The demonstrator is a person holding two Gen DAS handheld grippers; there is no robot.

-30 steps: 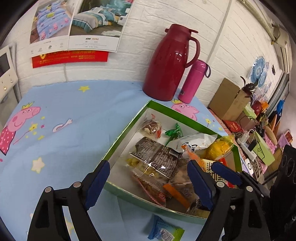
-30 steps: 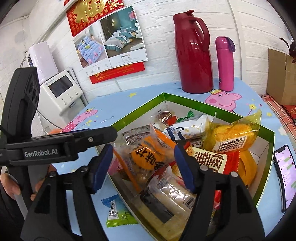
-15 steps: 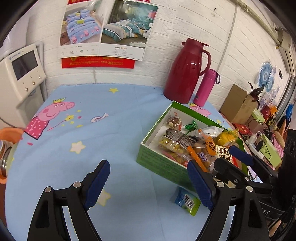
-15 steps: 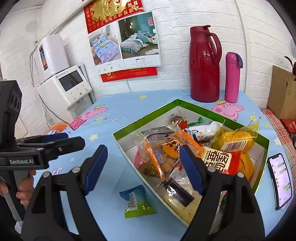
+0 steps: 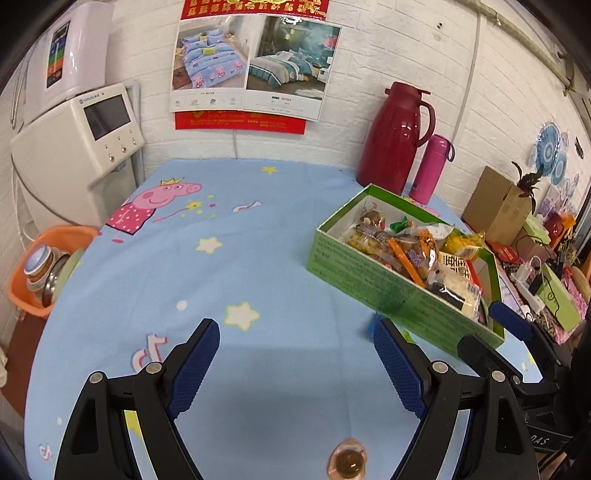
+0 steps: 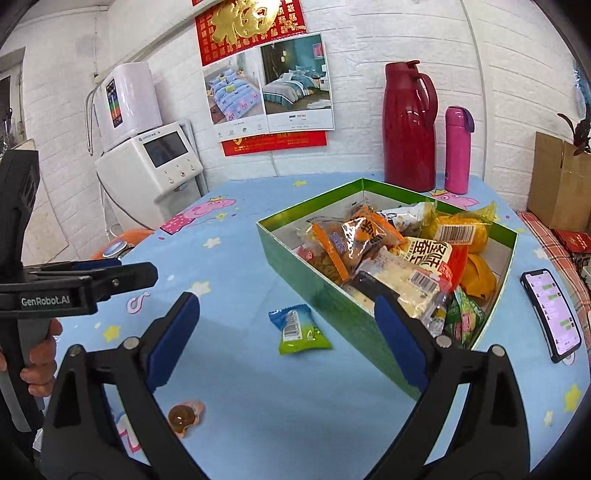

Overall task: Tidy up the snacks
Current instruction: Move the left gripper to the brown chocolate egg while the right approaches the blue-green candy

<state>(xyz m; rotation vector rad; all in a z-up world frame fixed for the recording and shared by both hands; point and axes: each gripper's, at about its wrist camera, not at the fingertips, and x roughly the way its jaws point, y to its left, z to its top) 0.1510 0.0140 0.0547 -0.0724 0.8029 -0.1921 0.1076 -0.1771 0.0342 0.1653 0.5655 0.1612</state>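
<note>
Two loose snacks [image 6: 300,328] beside box [image 6: 325,295]

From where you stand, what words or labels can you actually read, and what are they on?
"GenRobot.AI": on the left tool's black arm.
"福": gold character on the red wall hanging.
"HOME TEXTILE": on the bedding poster, barely legible.
Large Chinese characters on a snack packet in the green box: partly hidden.
Barcodes, phone screen, appliance logo: too small.

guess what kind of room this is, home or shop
Probably a lived-in home room, perhaps a dining corner: a cartoon-print tablecloth on the table, a red thermos jug by the brick wall, and an orange basin of bowls beside the table.
</note>
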